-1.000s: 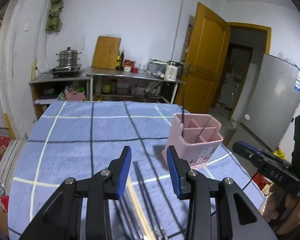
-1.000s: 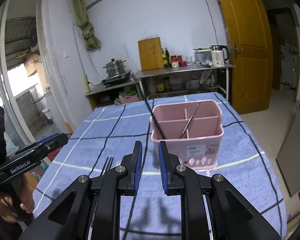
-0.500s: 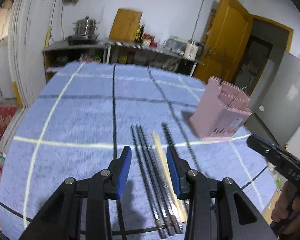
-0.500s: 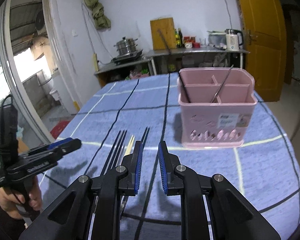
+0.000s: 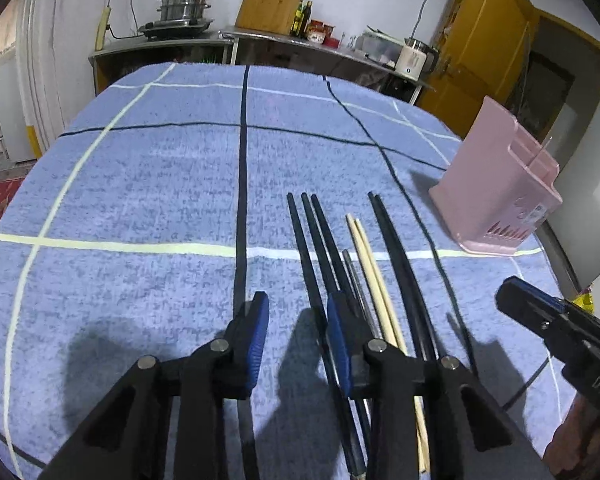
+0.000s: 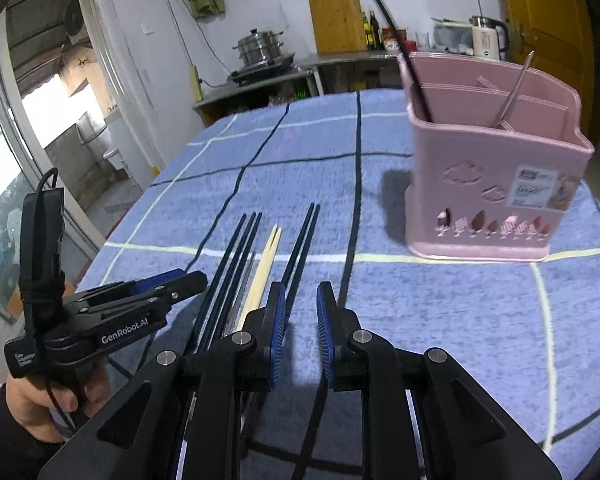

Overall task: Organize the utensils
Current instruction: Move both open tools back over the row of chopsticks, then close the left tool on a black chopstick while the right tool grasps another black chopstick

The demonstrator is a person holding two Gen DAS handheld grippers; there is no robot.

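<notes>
- Our left claw [image 5: 298,336] hangs wide open, empty, above the chopsticks [image 5: 320,256] lying on the surface [image 5: 140,184], probably lining up a grab.
- Right claw [image 6: 301,320] is slightly open, empty; pink holder [image 6: 496,184] sits far right.

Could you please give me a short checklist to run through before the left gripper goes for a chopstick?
1. Left gripper open: ok, jaws apart and empty.
2. Aligned with a chopstick: not ok, the leftmost black chopstick passes by its right finger, not centred in the gap.
3. Chopsticks separable: not ok, black chopsticks, a grey one and the pale wooden pair lie close together.
4. Pink utensil holder upright with room: ok, two utensils inside.
5. Right gripper clear of the left: ok, empty, off to the side.
</notes>
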